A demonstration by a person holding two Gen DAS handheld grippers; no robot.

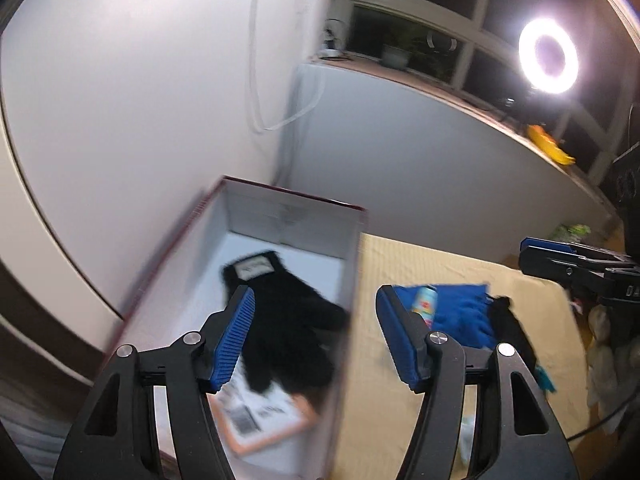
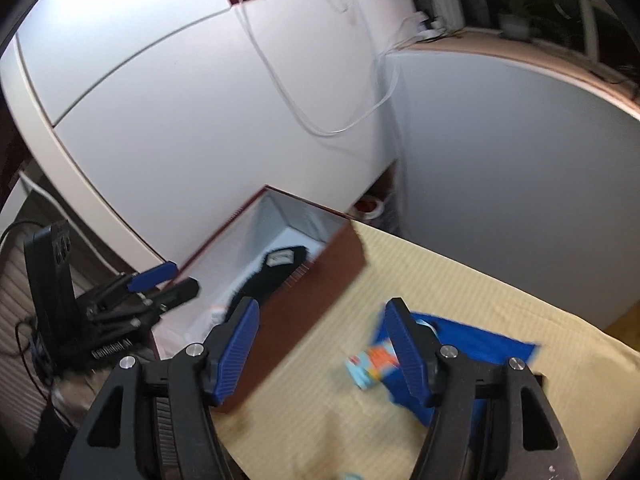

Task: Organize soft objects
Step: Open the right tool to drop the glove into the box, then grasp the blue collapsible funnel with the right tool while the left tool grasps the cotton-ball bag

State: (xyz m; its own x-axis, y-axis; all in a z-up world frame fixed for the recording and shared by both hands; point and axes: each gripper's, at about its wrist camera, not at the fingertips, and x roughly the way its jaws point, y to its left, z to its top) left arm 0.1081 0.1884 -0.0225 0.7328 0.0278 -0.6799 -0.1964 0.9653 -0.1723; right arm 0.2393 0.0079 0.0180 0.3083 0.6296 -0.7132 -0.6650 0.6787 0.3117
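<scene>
Fuzzy black glove (image 1: 280, 320) in rectangular, seemingly cardboard box (image 1: 352, 264).

White walls (image 1: 140, 80) — dark window (image 1: 420, 32), ring light (image 1: 549, 55).

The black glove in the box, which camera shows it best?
The left wrist view. It looks down into the open box, so nearly the whole black glove shows, with its label patch and fingers, only partly behind a gripper finger. The right wrist view shows just the cuff end of the glove past the box wall.
</scene>
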